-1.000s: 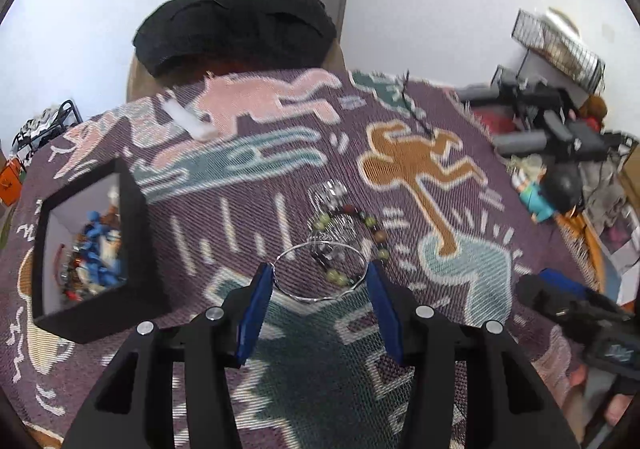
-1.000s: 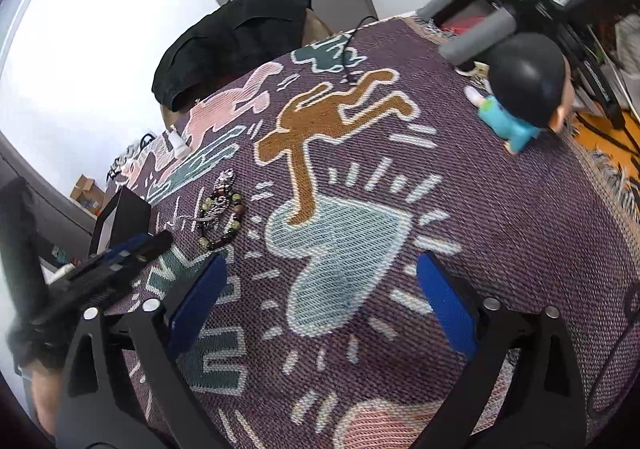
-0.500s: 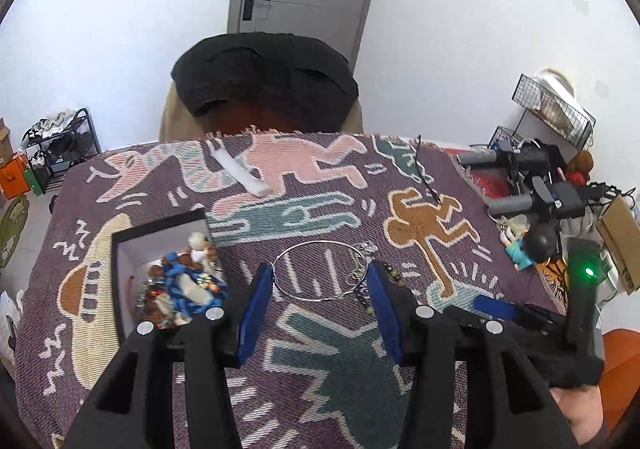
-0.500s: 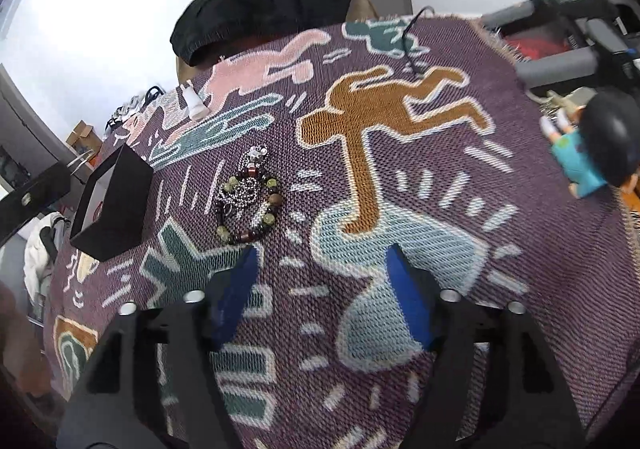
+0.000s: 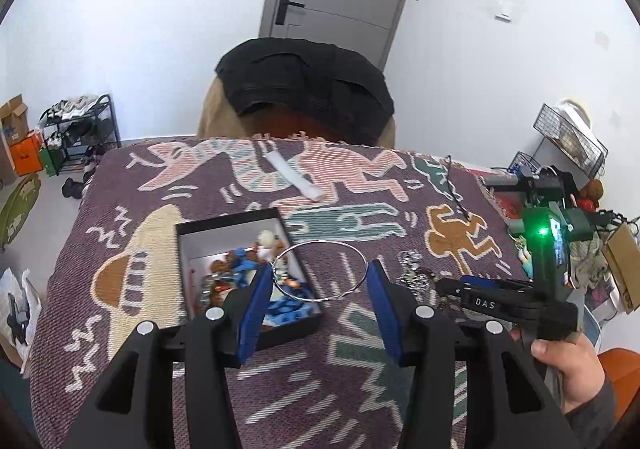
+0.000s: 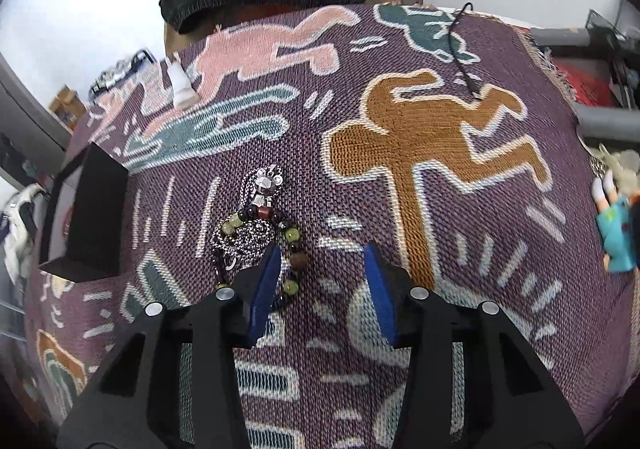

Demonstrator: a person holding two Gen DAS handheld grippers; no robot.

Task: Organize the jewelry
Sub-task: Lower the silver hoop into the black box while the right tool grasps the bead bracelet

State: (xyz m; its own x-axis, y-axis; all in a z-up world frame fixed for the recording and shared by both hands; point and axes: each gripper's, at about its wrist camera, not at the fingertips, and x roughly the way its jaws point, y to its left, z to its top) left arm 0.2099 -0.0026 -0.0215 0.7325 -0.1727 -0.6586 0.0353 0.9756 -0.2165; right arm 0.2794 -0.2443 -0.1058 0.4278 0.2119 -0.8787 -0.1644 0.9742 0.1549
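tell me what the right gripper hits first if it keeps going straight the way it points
Most likely the purple patterned blanket just right of the beaded bracelet. The right gripper is open, and its left finger already overlaps the bracelet, though depth is unclear.

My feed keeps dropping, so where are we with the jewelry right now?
Done: the black box already holds a pile of beaded pieces. In hand: the left claw grips a silver hoop, carried partly above the box. Left: a beaded bracelet and a silver chain lie on the blanket; the open right claw sits just beside them.
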